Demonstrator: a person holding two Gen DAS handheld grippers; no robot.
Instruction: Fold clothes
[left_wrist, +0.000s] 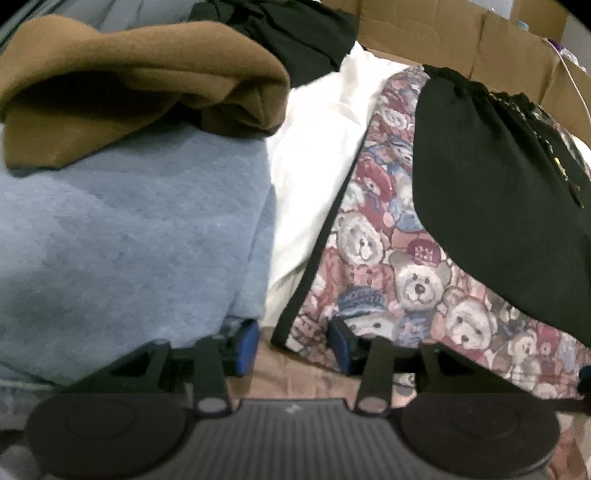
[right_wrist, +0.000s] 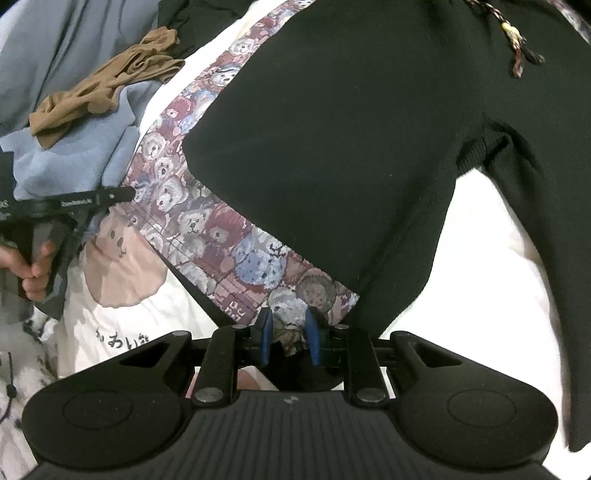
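Observation:
A black garment (left_wrist: 498, 206) (right_wrist: 351, 147) with a drawstring (right_wrist: 513, 40) lies on a teddy-bear print cloth (left_wrist: 399, 280) (right_wrist: 207, 225). My left gripper (left_wrist: 293, 345) is open at that cloth's black-trimmed near corner, and its blue pads (left_wrist: 247, 345) stand apart and press on nothing. My right gripper (right_wrist: 289, 332) stands over the bear cloth's near edge. A fold of that edge sits between its blue pads (right_wrist: 312, 332), whose inner faces show, so it is open. A hand (right_wrist: 35, 266) holds the left gripper at the left of the right wrist view.
A blue sweatshirt (left_wrist: 129, 240) (right_wrist: 74, 158) lies left with a brown garment (left_wrist: 129, 81) (right_wrist: 110, 85) on it. White cloth (left_wrist: 321, 147) (right_wrist: 498, 266) lies under the bear cloth. Another black garment (left_wrist: 295, 33) and cardboard boxes (left_wrist: 443, 29) stand behind.

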